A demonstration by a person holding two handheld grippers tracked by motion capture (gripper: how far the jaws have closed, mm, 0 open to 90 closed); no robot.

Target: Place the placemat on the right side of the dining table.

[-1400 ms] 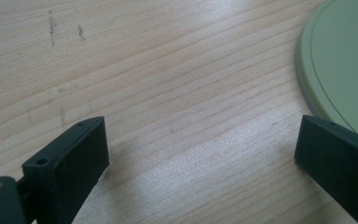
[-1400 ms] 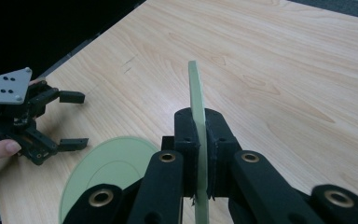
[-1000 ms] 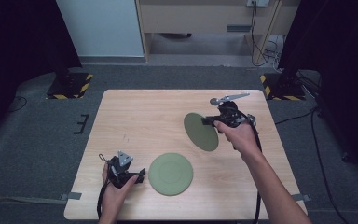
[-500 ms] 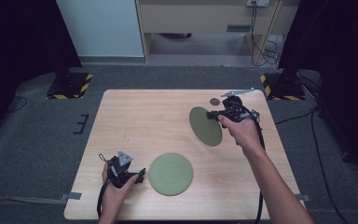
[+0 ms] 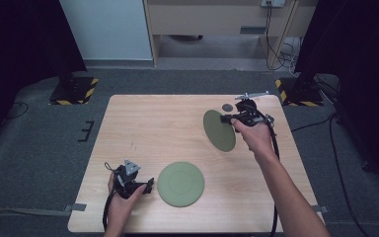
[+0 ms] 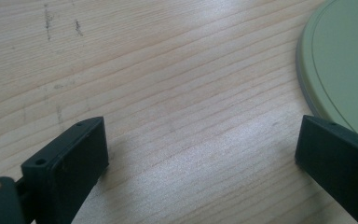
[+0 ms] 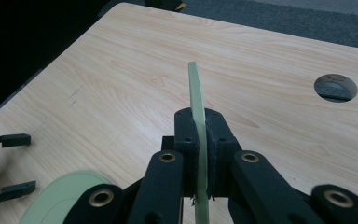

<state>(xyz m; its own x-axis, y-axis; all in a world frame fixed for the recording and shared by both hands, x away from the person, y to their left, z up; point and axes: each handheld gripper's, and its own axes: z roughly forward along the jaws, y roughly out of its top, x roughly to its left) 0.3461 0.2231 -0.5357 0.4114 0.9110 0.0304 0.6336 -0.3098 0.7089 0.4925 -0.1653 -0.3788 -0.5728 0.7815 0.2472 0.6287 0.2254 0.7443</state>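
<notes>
2 green plates, 1 lifted on edge, 1 flat on the worktop (image 5: pixel 143 123).
Right hand-held gripper (image 5: pixel 229 118) clamps the raised plate (image 5: pixel 219 130) by its rim; left hand-held gripper (image 5: pixel 149 184) rests with jaws wide apart just beside the flat plate (image 5: pixel 180 183). Lower the raised plate level onto the flat one before letting go.

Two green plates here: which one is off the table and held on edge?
The plate at the right, clamped by its rim in the right gripper and standing on edge. The other plate lies flat on the table beside the open left gripper.
</notes>
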